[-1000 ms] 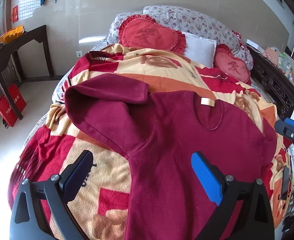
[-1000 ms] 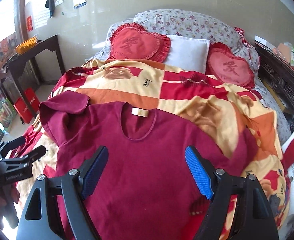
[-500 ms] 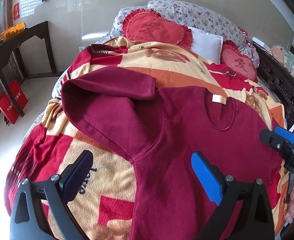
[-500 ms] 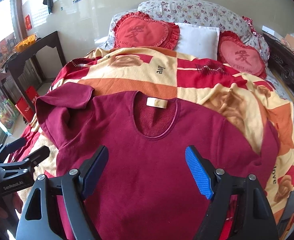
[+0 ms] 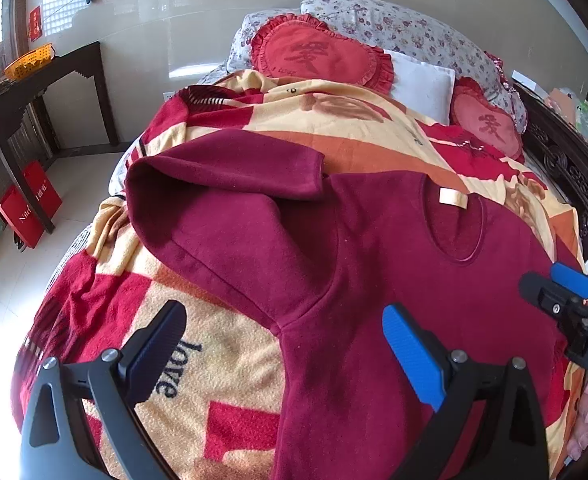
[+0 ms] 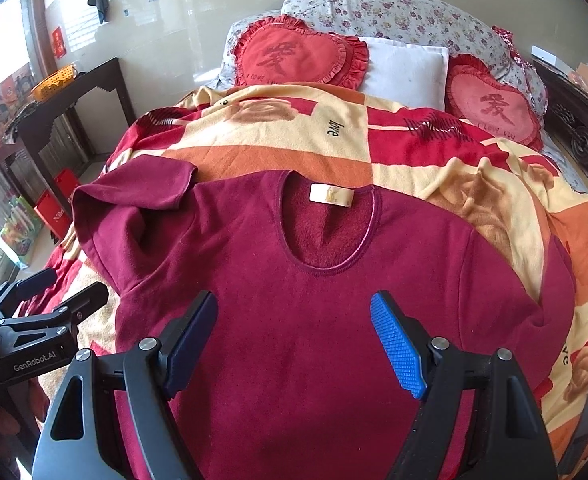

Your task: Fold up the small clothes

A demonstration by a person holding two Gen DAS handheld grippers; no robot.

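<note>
The maroon top's [image 6: 306, 312] near hem runs off the bottom edge behind the right tongs [image 6: 294, 344]. Its right sleeve drops over the bed's [image 6: 494, 184] right side, cuff hidden.

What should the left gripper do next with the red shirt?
Probably lower the left gripper onto the shirt near the armpit seam. Its fingers are open with nothing between them, and the sleeve lies doubled over, not folded in.

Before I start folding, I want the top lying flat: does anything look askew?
Yes. The dark red fleece top lies spread on the patterned blanket, but one sleeve is doubled back, its cuff near the shoulder.
</note>
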